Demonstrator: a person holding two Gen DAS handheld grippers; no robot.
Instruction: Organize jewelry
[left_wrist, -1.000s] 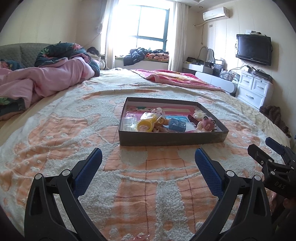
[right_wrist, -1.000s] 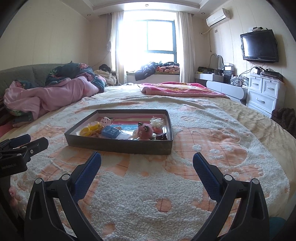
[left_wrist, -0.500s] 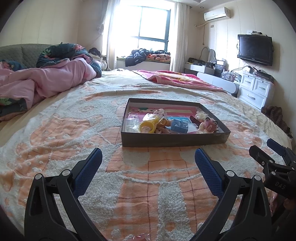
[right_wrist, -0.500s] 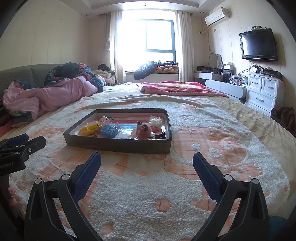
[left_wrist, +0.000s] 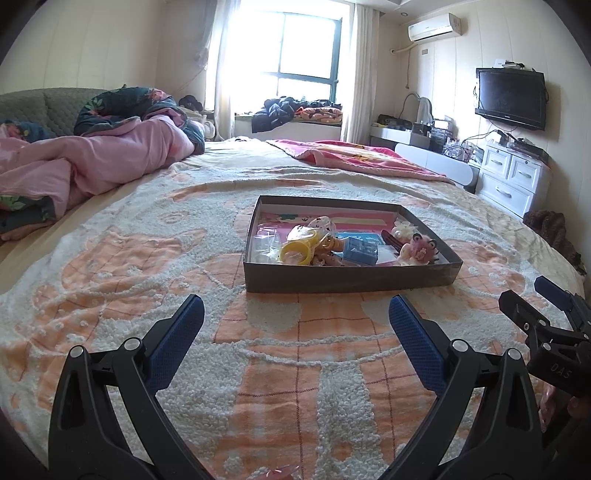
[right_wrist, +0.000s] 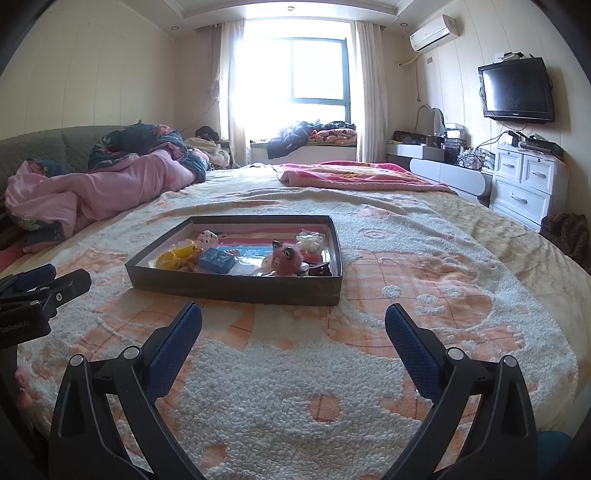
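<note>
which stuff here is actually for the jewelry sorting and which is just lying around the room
For the job:
tray
yellow bangle
blue box
pink fuzzy clip
left gripper and right gripper, both open

Just lying about:
pink quilt
red blanket
TV
white drawers

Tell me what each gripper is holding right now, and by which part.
Nothing. The left gripper and right gripper are both open and empty above the bedspread, short of the tray of jewelry.
</note>
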